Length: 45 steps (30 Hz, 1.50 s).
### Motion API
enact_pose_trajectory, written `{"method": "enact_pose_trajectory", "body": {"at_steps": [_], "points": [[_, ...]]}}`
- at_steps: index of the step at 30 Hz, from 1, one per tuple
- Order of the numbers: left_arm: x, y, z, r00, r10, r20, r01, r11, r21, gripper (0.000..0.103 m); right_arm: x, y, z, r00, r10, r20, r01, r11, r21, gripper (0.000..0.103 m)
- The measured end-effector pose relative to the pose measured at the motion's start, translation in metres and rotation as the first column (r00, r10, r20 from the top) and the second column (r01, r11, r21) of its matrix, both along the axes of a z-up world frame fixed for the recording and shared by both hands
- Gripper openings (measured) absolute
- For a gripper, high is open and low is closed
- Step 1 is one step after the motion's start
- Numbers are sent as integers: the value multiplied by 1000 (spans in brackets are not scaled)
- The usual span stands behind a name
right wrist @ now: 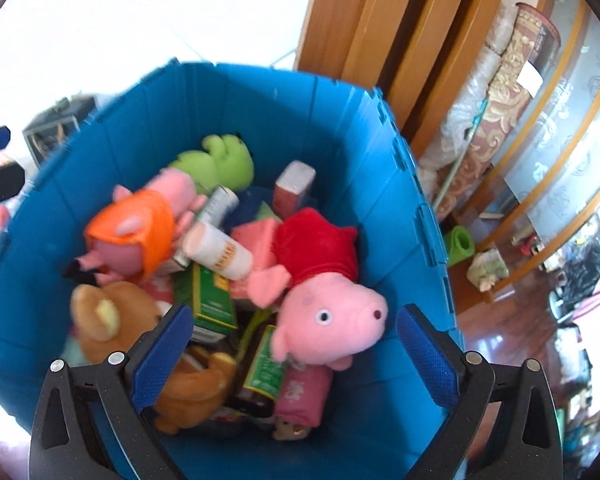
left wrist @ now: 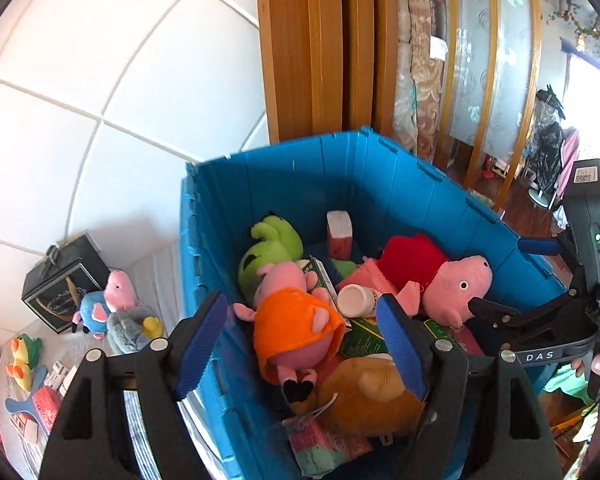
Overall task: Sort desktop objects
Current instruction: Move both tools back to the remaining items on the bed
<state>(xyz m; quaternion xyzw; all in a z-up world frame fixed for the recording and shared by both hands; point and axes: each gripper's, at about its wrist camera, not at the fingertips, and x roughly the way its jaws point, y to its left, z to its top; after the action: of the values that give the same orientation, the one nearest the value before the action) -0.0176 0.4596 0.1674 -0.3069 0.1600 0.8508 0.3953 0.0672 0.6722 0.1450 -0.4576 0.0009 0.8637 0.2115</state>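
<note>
A blue bin (left wrist: 380, 184) (right wrist: 260, 100) holds mixed items. Among them are a pig plush in a red dress (left wrist: 456, 284) (right wrist: 332, 320), a pig plush in an orange dress (left wrist: 296, 320) (right wrist: 140, 228), a green plush (left wrist: 272, 248), a brown bear (right wrist: 104, 320), a white bottle (right wrist: 220, 252) and green boxes (right wrist: 212, 300). My left gripper (left wrist: 302, 344) hangs open over the bin's near left side, above the orange-dress pig and not pressing on it. My right gripper (right wrist: 294, 356) (left wrist: 500, 274) stands wide open above the red-dress pig, which lies loose in the bin.
Left of the bin, the white table carries a black gift box (left wrist: 60, 284), a small pig in blue (left wrist: 108, 304), a grey plush (left wrist: 132, 328), a duck toy (left wrist: 24, 360) and small packets. Behind the bin stand a wooden door frame (left wrist: 320, 40) and rolled carpets (left wrist: 424, 60).
</note>
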Motion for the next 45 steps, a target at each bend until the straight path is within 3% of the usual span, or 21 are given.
{"method": "enact_pose_trajectory", "body": {"at_steps": [8,12,17,24,28,34,39,43,45], "points": [[16,-74,15,989,92,-112,-79,990,116,80,21,-59,39,981,56,-187,-58,998,-8,103],[4,-123,16,983,145,-112,-129,981,142,81,13,-109,59,959,116,-257,-120,993,3,103],[-29,-200,10,965,244,-93,-229,963,144,81,-15,-171,74,943,193,-273,-195,981,20,103],[-96,-333,-23,906,422,-36,-417,904,95,81,-82,-263,70,920,289,-264,-307,951,-28,103],[-143,-424,-53,839,544,15,-543,838,54,81,-122,-312,59,916,311,-252,-337,939,-65,103],[-208,-550,-104,693,712,112,-713,700,-38,81,-193,-356,20,932,301,-201,-334,930,-153,103],[-263,-630,-140,578,798,169,-798,596,-86,81,-264,-361,-33,965,241,-103,-259,933,-249,103],[-314,-677,-178,469,853,229,-853,505,-134,81,-319,-354,-76,975,220,-33,-219,928,-301,103],[-340,-690,-201,424,864,272,-865,476,-160,81,-348,-344,-101,981,194,13,-181,934,-308,103]]}}
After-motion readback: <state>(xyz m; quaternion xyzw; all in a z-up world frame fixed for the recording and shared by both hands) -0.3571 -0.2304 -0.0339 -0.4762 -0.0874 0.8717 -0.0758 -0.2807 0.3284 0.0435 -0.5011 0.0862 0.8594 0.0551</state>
